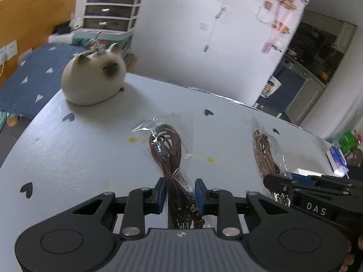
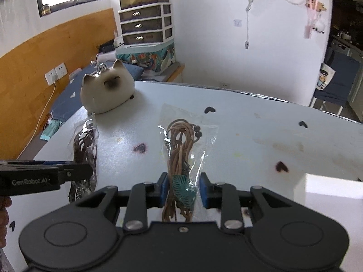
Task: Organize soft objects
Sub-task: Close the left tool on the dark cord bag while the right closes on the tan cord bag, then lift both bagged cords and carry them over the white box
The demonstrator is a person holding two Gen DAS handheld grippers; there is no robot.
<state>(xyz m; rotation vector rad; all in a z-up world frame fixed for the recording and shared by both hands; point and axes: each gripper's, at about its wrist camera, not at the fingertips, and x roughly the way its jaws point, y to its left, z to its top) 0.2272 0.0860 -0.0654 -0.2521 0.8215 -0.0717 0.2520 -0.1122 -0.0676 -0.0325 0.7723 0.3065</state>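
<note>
A clear bag of dark brown cord (image 1: pixel 166 149) lies on the white table (image 1: pixel 79 154). My left gripper (image 1: pixel 179 195) has its blue pads on either side of the bag's near end, closed on it. A second clear bag holds light brown cord and a teal leaf charm (image 2: pixel 181 149). My right gripper (image 2: pixel 184 189) straddles its near end, pads close to the plastic with a small gap. Each gripper shows at the other view's edge: the right one (image 1: pixel 281 182), the left one (image 2: pixel 74 172). A cream cat plush (image 1: pixel 94 79) with a keychain sits at the table's far left.
The table carries black heart marks (image 2: pixel 139 147) and yellow stains. A white box (image 2: pixel 329 190) sits at the near right. A blue mattress (image 1: pixel 29 77) lies beyond the left edge. A drawer unit (image 2: pixel 145 26) stands behind it by the white wall.
</note>
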